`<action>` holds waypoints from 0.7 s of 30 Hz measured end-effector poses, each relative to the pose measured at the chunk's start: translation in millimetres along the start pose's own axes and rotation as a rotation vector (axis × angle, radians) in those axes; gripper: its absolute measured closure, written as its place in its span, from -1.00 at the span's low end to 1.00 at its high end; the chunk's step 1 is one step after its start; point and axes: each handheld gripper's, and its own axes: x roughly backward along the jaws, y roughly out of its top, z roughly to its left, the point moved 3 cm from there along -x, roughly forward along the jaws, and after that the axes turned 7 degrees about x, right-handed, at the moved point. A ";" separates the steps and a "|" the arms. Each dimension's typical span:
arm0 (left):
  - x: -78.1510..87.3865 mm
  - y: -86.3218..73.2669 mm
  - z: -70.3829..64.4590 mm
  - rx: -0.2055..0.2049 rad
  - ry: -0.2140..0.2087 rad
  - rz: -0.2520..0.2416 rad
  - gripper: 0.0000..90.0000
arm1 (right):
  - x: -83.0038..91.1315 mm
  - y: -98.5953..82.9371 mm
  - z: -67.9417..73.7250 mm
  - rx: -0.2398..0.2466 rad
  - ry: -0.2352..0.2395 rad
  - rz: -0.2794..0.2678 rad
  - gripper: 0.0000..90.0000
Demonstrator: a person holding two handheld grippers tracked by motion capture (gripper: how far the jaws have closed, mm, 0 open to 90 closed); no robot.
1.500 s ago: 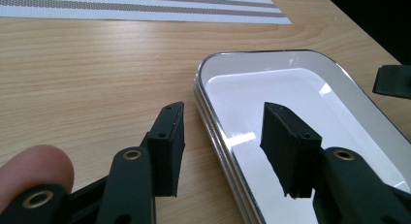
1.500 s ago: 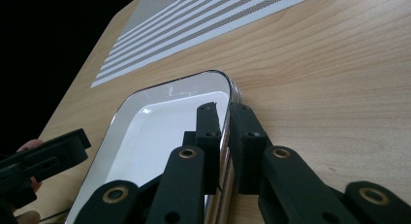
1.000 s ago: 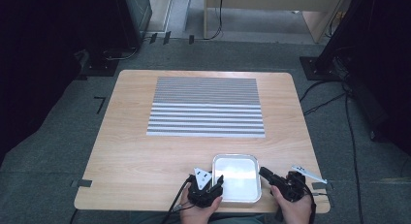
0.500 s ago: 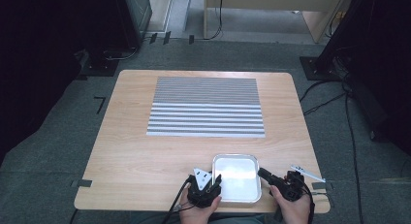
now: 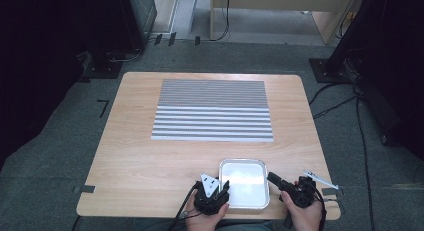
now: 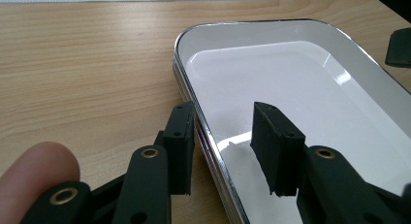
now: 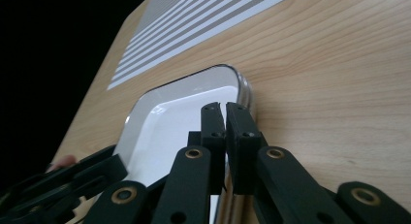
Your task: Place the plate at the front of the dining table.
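High view: a wooden table (image 5: 150,161) stands on grey carpet, with a grey-and-white striped mat (image 5: 212,110) laid across its far half. Nearer the person than the mat, close to the table's front edge, sits a shallow white tray with a shiny metal rim (image 5: 243,161). The left gripper (image 5: 218,188) is at the tray's left rim and the right gripper (image 5: 274,178) at its right rim, each held in a hand (image 5: 205,218) coming up from the bottom edge; the right hand (image 5: 306,216) grips its tool from below, angled toward the tray's right side. A grey three-cornered plate (image 5: 209,180) tops the left gripper.

The left gripper view gives what the overhead shot cannot: the left gripper (image 6: 223,136) has its jaws parted and straddling the tray's rim (image 6: 186,88), one jaw outside over the wood, the other inside above the white floor, not pressing the rim. A fingertip (image 6: 34,180) shows at the lower left of that view.

The right gripper view shows the right gripper (image 7: 225,107) with its jaws pressed together, the tips over the tray's rim (image 7: 242,90) near a rounded corner; whether the rim is pinched between them lower down cannot be told. The mat (image 7: 194,25) lies beyond the tray.
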 end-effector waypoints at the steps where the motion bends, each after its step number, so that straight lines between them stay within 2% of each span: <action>1: 1.0 0.3 -0.3 -0.006 0.005 -0.007 0.34 | 0.3 0.3 -0.3 0.002 -0.008 -0.004 0.94; 4: 2.4 0.4 -1.8 -0.017 0.012 -0.016 0.35 | 0.2 -0.1 -2.6 -0.002 -0.022 0.006 0.94; 9: -0.1 -1.7 -1.9 -0.023 0.031 -0.007 0.43 | -0.6 -0.9 -3.9 -0.012 -0.013 0.017 0.94; 21: 0.8 -1.0 -2.9 -0.020 0.030 -0.015 0.43 | -4.0 -3.2 -2.4 -0.003 -0.005 0.038 0.96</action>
